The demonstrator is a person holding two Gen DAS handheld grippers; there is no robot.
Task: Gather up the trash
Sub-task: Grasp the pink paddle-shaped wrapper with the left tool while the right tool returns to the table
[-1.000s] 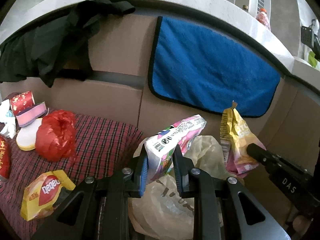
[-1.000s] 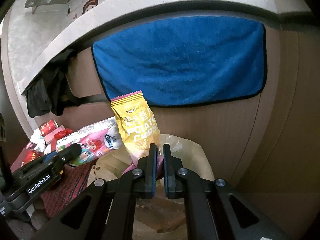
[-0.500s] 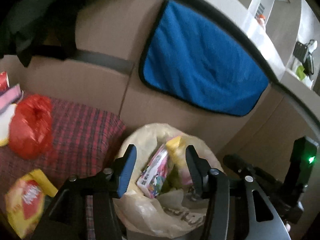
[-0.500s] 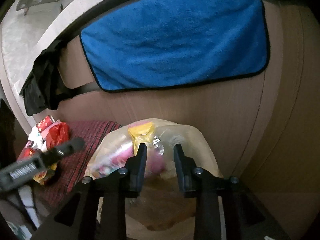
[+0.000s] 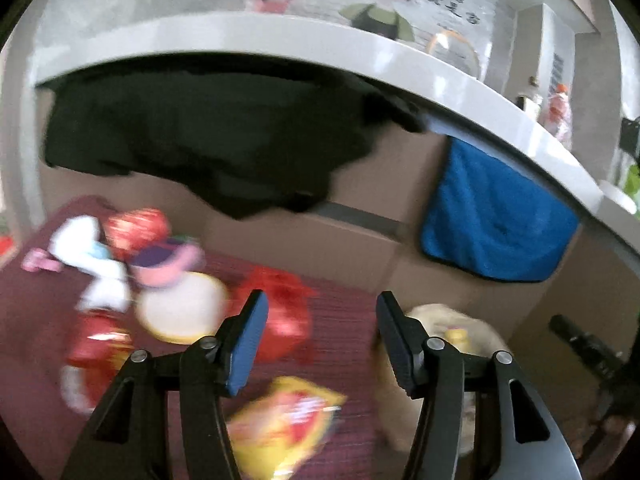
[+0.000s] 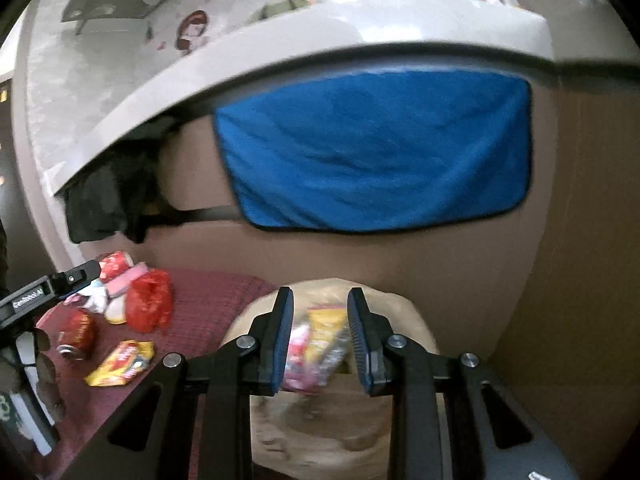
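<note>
Trash bag point(image 6: 404, 320): beige, mouth open, beside the red plaid cloth point(image 6: 208, 304), below the blue towel point(image 6: 376, 152).
Bagged trash: yellow chip packet point(image 6: 324, 320) and pink wrapper point(image 6: 298, 360) lie inside the bag.
Right gripper point(image 6: 320, 340): jaws apart, empty, hovering over the bag mouth.
Left gripper point(image 5: 320, 340): jaws spread wide, empty, above the cloth; this view is blurred.
Loose trash: red plastic bag point(image 6: 150, 304), red can point(image 6: 78, 334), yellow-red snack packet point(image 6: 122, 362) on the cloth, apart from one another.
Backdrop: black garment point(image 5: 208, 140) hangs under the counter point(image 5: 280, 36).
</note>
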